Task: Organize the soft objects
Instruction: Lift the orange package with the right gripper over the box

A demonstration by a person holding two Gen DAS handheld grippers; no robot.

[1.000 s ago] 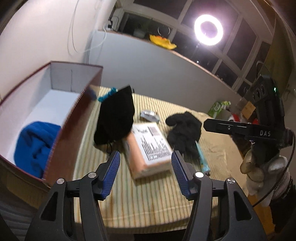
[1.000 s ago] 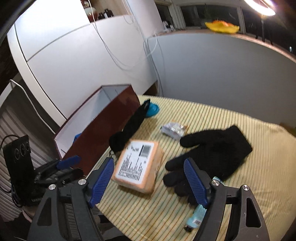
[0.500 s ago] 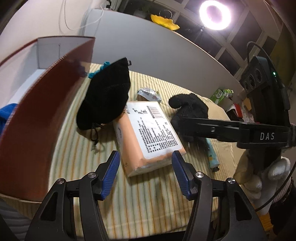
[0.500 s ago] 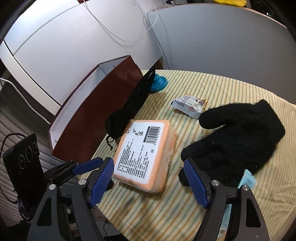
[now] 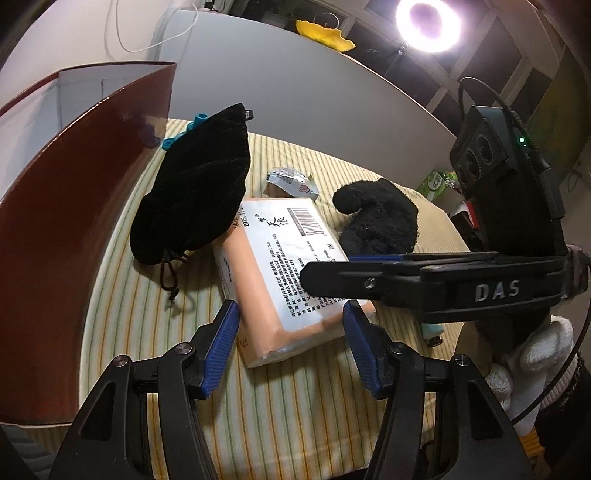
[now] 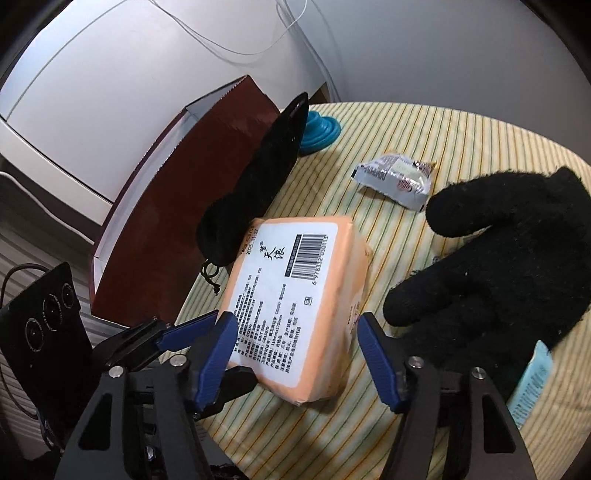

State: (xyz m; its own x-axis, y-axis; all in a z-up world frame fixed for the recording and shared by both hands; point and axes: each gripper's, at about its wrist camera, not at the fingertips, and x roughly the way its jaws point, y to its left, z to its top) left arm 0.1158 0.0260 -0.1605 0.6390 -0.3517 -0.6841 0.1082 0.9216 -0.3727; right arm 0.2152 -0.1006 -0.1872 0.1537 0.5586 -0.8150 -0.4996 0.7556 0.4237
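The left gripper (image 5: 290, 343) hangs with its blue-padded jaws apart, the near end of the orange plastic-wrapped tissue pack with a white printed label (image 5: 284, 269) between them; the pads do not touch it. The right gripper (image 6: 297, 352) straddles the same pack (image 6: 295, 310) from the other side. Its jaws are closing, and I cannot tell for sure whether the left pad already touches the wrapper; the right pad stands clear of it. In the left wrist view the right gripper's black arm crosses above the pack, held by a hand in a white work glove (image 5: 532, 365).

The pack lies flat on the yellow striped tablecloth (image 5: 295, 406). Just right of it lies a black knitted glove (image 6: 509, 258), with a light blue tube (image 6: 532, 376) partly under its near edge. On the left, a black velvet drawstring pouch (image 5: 199, 195) touches the pack's far left corner and lies along the wall of a dark red cardboard box with a white inside (image 6: 184, 192). Beyond the pack lies a small silver snack wrapper (image 6: 399, 177). Farther back, by the pouch's far tip, sits a teal plastic ridged thing (image 6: 319, 131). A ring light (image 5: 430, 24) glows behind the table.
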